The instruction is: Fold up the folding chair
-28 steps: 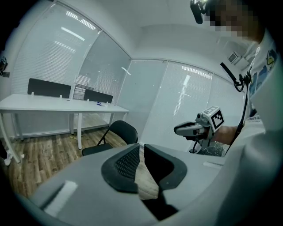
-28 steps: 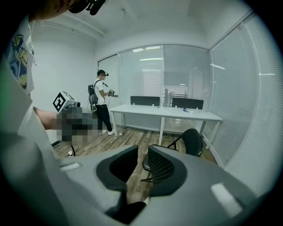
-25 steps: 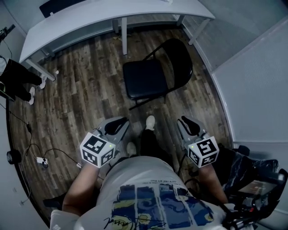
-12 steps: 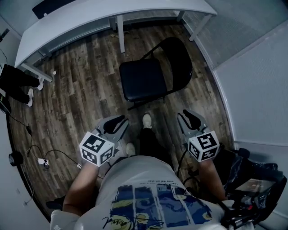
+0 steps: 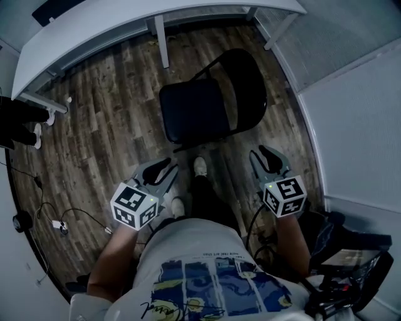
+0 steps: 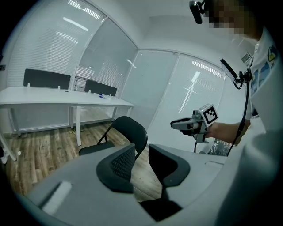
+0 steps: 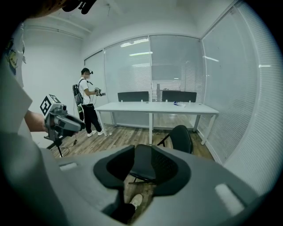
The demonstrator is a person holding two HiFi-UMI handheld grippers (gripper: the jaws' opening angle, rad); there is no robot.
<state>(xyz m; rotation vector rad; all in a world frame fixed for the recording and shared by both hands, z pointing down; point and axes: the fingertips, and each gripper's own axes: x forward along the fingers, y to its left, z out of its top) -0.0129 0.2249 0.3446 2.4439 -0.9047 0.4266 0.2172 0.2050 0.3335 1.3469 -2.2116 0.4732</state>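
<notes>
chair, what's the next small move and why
Probably move the left hand-held gripper and the right hand-held gripper forward to the chair: it stands unfolded and untouched, and both pairs of jaws have just been opening with nothing between them.

Chair (image 5: 207, 106): all black, seat, back + frame. Floor (image 5: 106, 131): brown/grey wood-plank grain. Desk (image 5: 125, 19): white. L gripper (image 5: 164, 172) & R gripper (image 5: 270, 160): grey bodies, black pads (image 6: 117, 165). Cubes (image 5: 133, 205): white w/ black square markers. Shirt (image 5: 207, 269): white, blue/yellow print. Shoes (image 5: 200, 167): white. Wall (image 5: 357, 113): pale grey. Other person (image 7: 88, 106): white top, black trousers.
</notes>
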